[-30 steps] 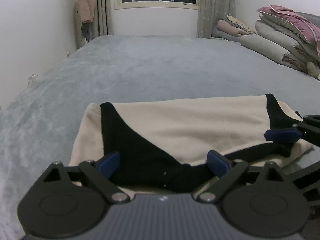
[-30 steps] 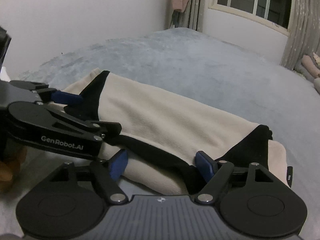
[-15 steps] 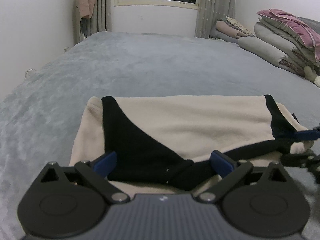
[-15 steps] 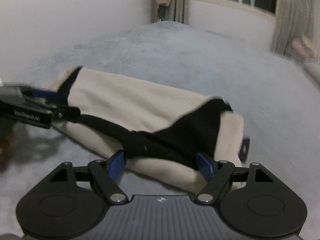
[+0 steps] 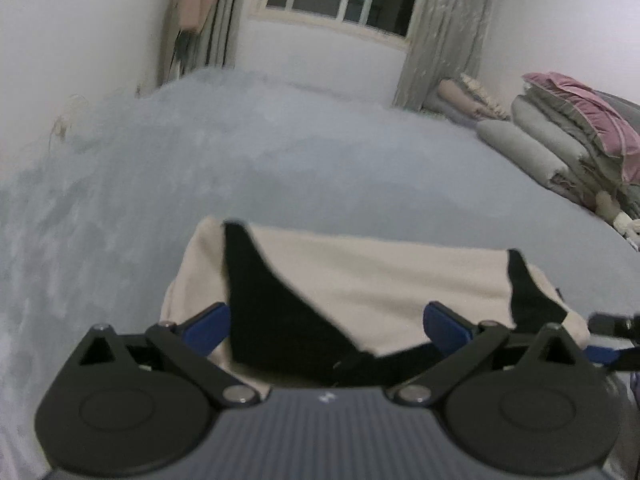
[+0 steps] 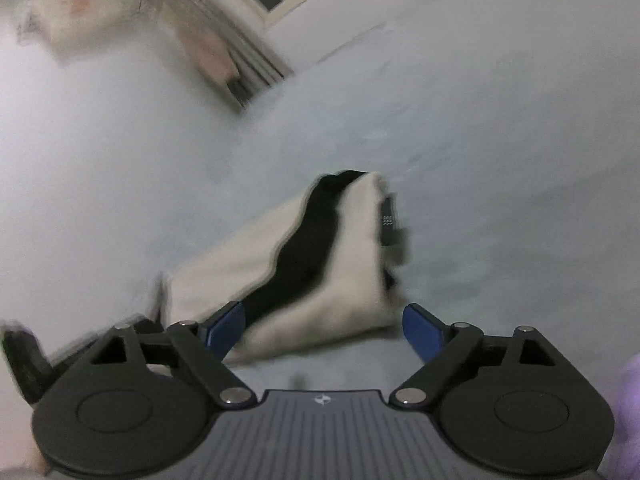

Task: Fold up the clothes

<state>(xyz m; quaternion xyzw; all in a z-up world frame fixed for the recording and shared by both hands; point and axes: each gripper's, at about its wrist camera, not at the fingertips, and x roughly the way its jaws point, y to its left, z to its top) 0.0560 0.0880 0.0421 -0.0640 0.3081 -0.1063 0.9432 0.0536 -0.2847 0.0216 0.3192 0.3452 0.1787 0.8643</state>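
Folded cream fleece garment with black trim (image 5: 360, 280) on grey bed (image 5: 280, 160): soft, light, limp. Best taken at doubled edge, 6 o'clock. Left hand-held gripper (image 5: 326, 326) and right hand-held gripper (image 6: 324, 326) both opening wide, pads clear of cloth.

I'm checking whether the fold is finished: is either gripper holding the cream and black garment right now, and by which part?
Nothing is held. The left gripper and right gripper are both opening, pads clear of the folded garment lying on the bed.

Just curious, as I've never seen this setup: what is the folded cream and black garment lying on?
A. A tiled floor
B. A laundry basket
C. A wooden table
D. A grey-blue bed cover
D: the folded cream and black garment lies flat on the wide grey-blue bed cover, which stretches back to the window wall.
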